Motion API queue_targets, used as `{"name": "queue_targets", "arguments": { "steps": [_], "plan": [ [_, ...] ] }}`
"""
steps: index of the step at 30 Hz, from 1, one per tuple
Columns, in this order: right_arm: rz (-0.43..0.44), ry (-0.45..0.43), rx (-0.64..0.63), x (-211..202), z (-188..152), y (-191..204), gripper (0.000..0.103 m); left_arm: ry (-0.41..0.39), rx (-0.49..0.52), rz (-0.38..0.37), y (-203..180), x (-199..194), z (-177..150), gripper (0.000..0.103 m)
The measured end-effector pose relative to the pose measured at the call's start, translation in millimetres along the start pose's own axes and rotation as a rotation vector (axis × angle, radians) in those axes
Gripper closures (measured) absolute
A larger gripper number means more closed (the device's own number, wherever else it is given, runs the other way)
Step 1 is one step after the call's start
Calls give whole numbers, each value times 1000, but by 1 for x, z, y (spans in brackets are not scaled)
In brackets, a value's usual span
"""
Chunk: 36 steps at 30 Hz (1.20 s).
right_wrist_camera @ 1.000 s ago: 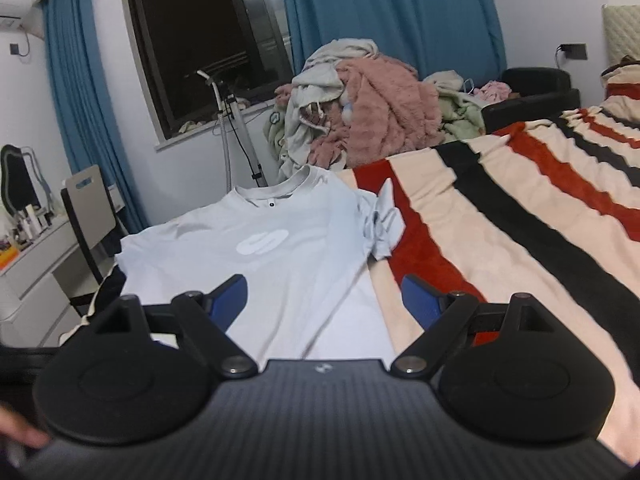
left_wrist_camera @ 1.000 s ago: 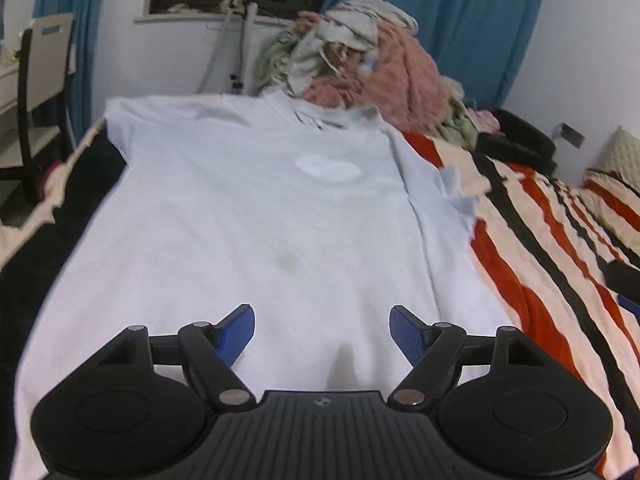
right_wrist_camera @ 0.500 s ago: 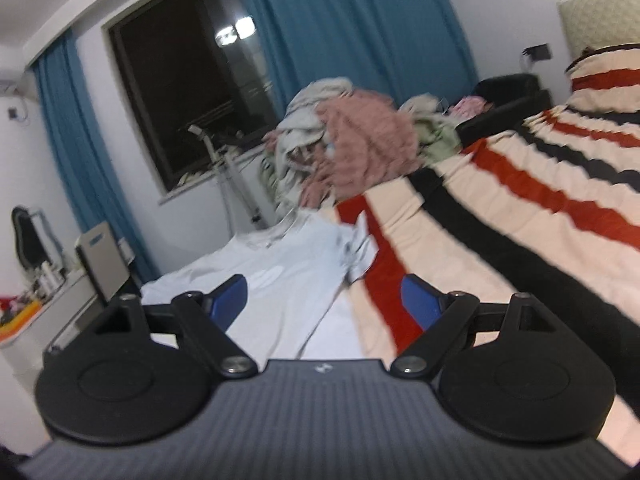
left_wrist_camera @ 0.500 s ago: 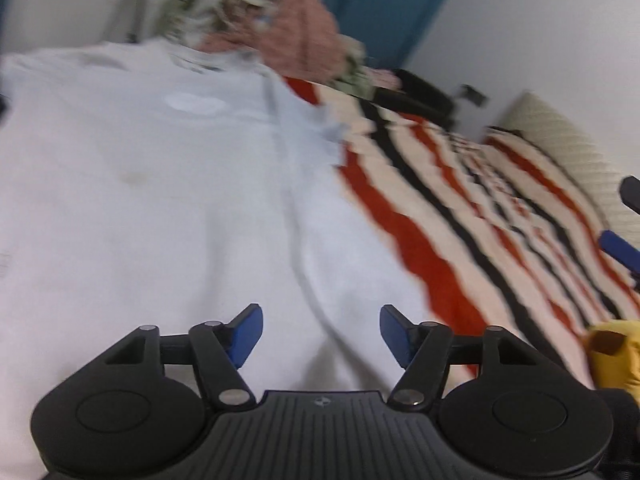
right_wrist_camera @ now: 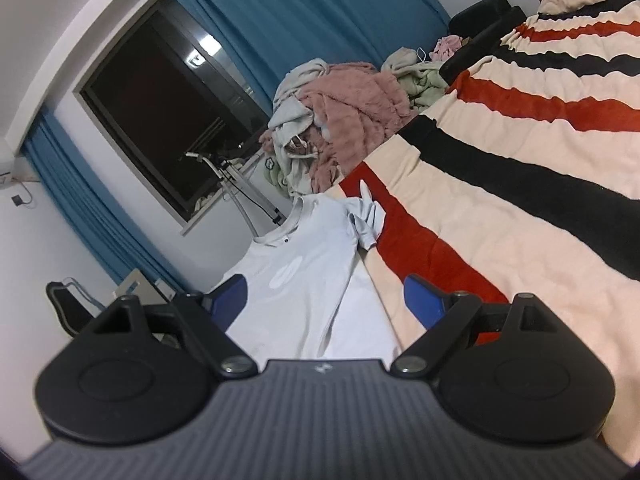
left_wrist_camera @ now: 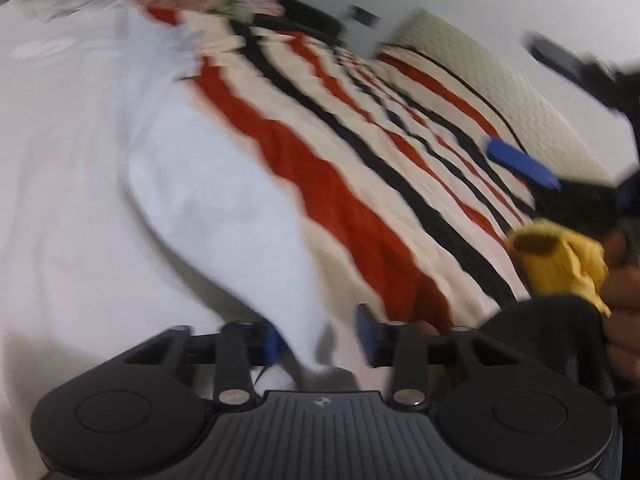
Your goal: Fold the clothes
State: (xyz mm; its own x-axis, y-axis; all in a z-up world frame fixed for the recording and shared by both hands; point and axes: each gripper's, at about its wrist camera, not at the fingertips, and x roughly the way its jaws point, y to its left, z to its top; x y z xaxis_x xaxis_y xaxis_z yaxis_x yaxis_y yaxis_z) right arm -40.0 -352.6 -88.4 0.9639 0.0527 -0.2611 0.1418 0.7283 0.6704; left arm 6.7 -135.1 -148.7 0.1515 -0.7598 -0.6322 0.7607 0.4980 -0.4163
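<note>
Closing left tongs (left_wrist_camera: 320, 340) round shirt (left_wrist_camera: 224, 216) corner; right tongs (right_wrist_camera: 324, 300) wide.

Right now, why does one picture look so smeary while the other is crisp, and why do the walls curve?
Left wrist view: motion blur smears the striped blanket and the pale shirt; only the left gripper, its fingers closing around the shirt's edge, stays sharp. Right wrist view: crisp, the dark window reflecting a lamp; the fisheye lens bends its frame and the walls.
</note>
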Motion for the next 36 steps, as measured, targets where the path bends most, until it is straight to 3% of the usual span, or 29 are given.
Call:
{"name": "queue_targets", "arguments": {
  "steps": [4, 6, 8, 10, 13, 16, 17, 20, 23, 29, 33, 36],
  "plan": [
    [13, -41, 31, -7, 2, -6, 15, -7, 80, 7, -23, 14, 14, 70],
    [14, -47, 49, -7, 3, -10, 15, 37, 64, 17, -24, 34, 15, 69],
    [10, -39, 54, -7, 3, -11, 15, 99, 86, 77, -28, 54, 9, 68],
    [7, -33, 46, -6, 2, -10, 15, 104, 110, 101, -30, 59, 4, 67],
    [1, -28, 28, -7, 1, -8, 15, 100, 99, 74, -31, 49, 5, 56],
    [-17, -8, 14, -3, 1, -5, 15, 86, 77, 62, -30, 25, 13, 35],
    [-28, 3, 12, 0, 2, -4, 15, 68, 79, 88, -28, 13, 16, 26],
    [-2, 63, 52, 22, 11, -3, 15, 22, 62, 176, -17, -19, 22, 22],
    [27, 126, 103, 68, 21, 1, 16, -22, 0, 247, 4, -48, 28, 19],
    [26, 229, 333, 198, 31, -15, 16, -182, -116, 420, 42, -93, 39, 15],
    [22, 207, 503, 273, 17, -52, 16, -285, -270, 446, 74, -106, 44, 15],
    [13, 168, 605, 318, 7, -81, 19, -309, -318, 484, 94, -107, 49, 15]
  ]
}}
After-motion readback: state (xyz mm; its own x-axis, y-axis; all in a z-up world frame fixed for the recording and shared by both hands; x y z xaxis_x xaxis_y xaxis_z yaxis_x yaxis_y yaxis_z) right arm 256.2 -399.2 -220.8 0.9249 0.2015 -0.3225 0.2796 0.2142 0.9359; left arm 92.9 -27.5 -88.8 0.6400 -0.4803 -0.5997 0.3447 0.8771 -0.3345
